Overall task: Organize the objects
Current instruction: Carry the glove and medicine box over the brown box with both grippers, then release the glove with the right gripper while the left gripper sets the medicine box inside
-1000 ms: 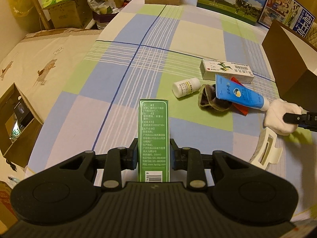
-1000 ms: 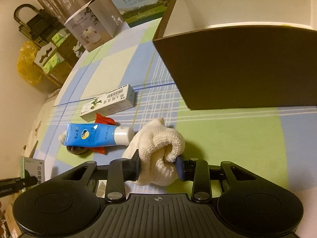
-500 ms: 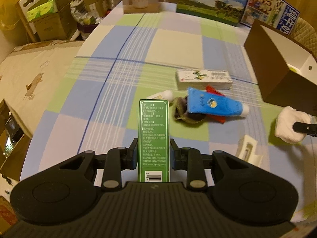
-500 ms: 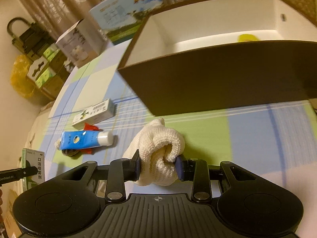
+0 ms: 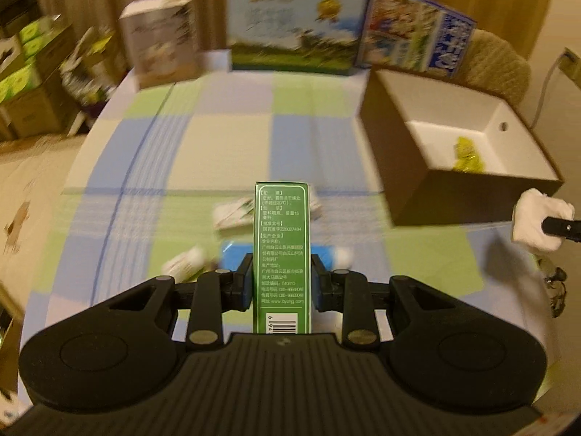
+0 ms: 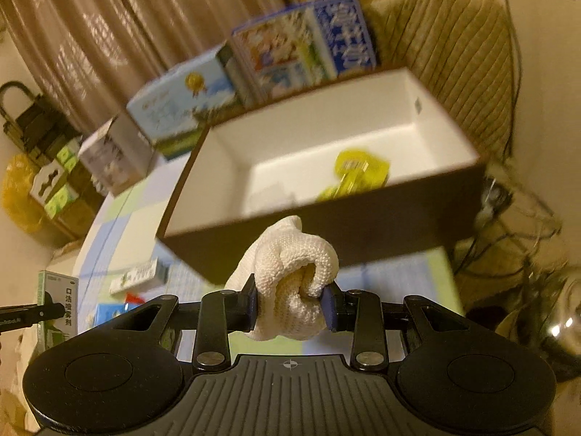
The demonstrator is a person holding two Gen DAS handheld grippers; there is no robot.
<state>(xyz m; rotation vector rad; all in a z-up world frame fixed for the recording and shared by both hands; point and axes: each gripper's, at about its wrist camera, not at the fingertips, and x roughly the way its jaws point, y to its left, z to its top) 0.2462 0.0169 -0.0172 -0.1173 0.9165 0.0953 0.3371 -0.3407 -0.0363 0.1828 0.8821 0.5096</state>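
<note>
Left gripper (image 5: pixel 281 285): clamped on the green carton, one pad against each narrow side, held up above the table.
Green carton (image 5: pixel 282 250): upright between the pads, printed back and barcode toward the camera; also seen at the left edge of the right wrist view (image 6: pixel 56 309), its front face showing.
Right gripper (image 6: pixel 290 305): closed tight on the white knitted cloth, held up in front of the brown box's near wall.
White knitted cloth (image 6: pixel 292 276): bunched into a roll, bulging above and below the pads; in the left wrist view seen at the far right (image 5: pixel 539 219), just off the box's near right corner.
Checked tablecloth (image 5: pixel 218 145): blue, green and cream squares, covering the table under both grippers.
Blue tube (image 5: pixel 236 256): lying on the cloth just past the left gripper, mostly hidden behind the carton, white cap to the right, blurred.
Small white bottle (image 5: pixel 185 263): lying on its side left of the tube, blurred.
White flat carton (image 5: pixel 234 212): lying farther back than the tube, partly behind the green carton.
Brown box (image 6: pixel 363 232): open top, dark outside, white inside, on the right half of the table; same box in the left wrist view (image 5: pixel 454 200).
Yellow packet (image 6: pixel 357 172): lying on the box floor toward the right side, blurred.
Blue-and-green milk carton (image 5: pixel 294 27): standing at the far edge of the table, centre.
White printed box (image 5: pixel 159 43): standing at the far edge, left of the milk carton.
Colourful printed box (image 5: pixel 417 32): standing at the far edge, right of the milk carton, behind the brown box.
Curtain (image 6: pixel 145 18): brown folds behind the table.
</note>
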